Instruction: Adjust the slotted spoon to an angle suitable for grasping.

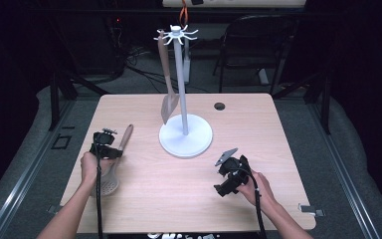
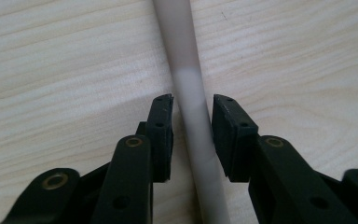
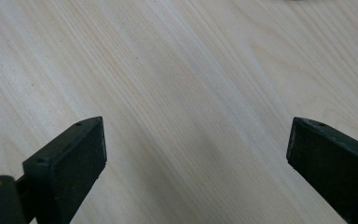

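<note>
Both my left gripper [image 2: 192, 135] jaws straddle the skimmer handle [image 2: 191, 93] lengthwise, barely apart from it; right gripper [image 3: 196, 158] spread wide, farther off.

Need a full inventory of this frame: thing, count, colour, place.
Table: 1, light wood, centre, round hole at far edge.
Utensil stand: 1, white, round base mid-table, hook crown on top.
Spatula: 1, taupe, hanging from the stand's hooks.
Slotted spoon: 1, taupe, lying on the table at left; its handle runs between the left jaws.
Chair: 1, black, behind the table.
Left gripper: 1, black, jaws either side of the handle, small gaps showing.
Right gripper: 1, black, jaws wide apart over bare wood.
</note>
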### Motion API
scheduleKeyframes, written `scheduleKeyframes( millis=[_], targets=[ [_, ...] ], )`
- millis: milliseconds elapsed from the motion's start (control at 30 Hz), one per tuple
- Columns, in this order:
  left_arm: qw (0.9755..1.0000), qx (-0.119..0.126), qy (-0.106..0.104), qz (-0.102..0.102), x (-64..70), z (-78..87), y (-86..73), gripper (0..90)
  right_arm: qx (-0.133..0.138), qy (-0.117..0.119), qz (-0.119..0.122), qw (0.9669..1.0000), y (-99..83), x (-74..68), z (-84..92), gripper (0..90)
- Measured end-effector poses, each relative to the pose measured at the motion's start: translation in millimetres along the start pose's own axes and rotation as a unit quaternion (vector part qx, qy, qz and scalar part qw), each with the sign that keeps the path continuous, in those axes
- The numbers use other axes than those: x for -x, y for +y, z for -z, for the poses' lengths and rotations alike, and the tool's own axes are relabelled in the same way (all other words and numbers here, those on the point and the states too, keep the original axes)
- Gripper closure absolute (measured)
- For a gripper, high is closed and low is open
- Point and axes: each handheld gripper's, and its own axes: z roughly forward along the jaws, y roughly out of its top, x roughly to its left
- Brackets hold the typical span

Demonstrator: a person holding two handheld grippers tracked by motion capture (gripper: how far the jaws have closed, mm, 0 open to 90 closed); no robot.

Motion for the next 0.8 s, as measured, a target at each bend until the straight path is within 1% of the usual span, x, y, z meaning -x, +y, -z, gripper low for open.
scheduleKeyframes(
  millis=[67, 133, 167, 267, 300, 333, 433, 567, 633, 700, 800],
  targets=[
    [1.0, -0.004, 0.0, 0.002, 0.2, -2.4, 2.4, 66.0, 0.0, 0.0, 0.0, 1.0, 0.1, 0.0, -0.2, 4.4],
    [0.9999, -0.008, 0.009, -0.004, 0.7, -4.6, 4.2, 66.0, -0.001, 0.001, 0.0, 1.0, -0.1, 0.1, -0.2, 4.3],
    [0.9999, -0.008, 0.009, -0.006, 0.9, -6.2, 4.6, 66.6, -0.001, 0.0, 0.0, 1.0, -0.2, 0.3, -0.2, 4.4],
    [0.9999, -0.011, 0.002, -0.002, 0.6, -7.0, 7.4, 68.7, -0.002, 0.0, -0.001, 1.0, -0.4, 0.4, 0.0, 4.4],
    [1.0, -0.009, 0.002, 0.001, 0.9, -7.5, 8.1, 69.6, 0.0, 0.001, -0.002, 1.0, -0.5, 0.3, -0.4, 4.4],
    [0.9999, -0.013, 0.003, -0.001, 1.0, -7.9, 9.0, 70.3, -0.003, 0.0, 0.0, 1.0, -0.3, 0.5, -0.2, 4.4],
    [0.9998, -0.019, 0.003, 0.002, 1.1, -8.1, 11.0, 70.8, -0.004, 0.001, 0.0, 1.0, -0.3, 0.5, -0.5, 4.5],
    [0.9997, -0.022, 0.003, 0.002, 1.3, -8.2, 11.9, 71.6, -0.007, 0.002, -0.001, 1.0, -0.2, 0.3, -0.6, 4.5],
    [0.9998, -0.019, -0.002, 0.001, 0.0, -8.3, 12.0, 72.3, -0.007, 0.002, -0.001, 1.0, -0.2, 0.1, -0.6, 4.5],
    [0.9998, -0.012, -0.016, 0.005, -1.4, -8.5, 11.1, 73.4, -0.005, 0.002, 0.0, 1.0, -0.2, 0.2, -0.4, 4.5],
    [0.9997, -0.001, -0.023, 0.005, -1.7, -4.8, 9.9, 74.5, -0.001, 0.0, -0.002, 1.0, -0.8, 0.6, -0.2, 4.6]
  ],
)
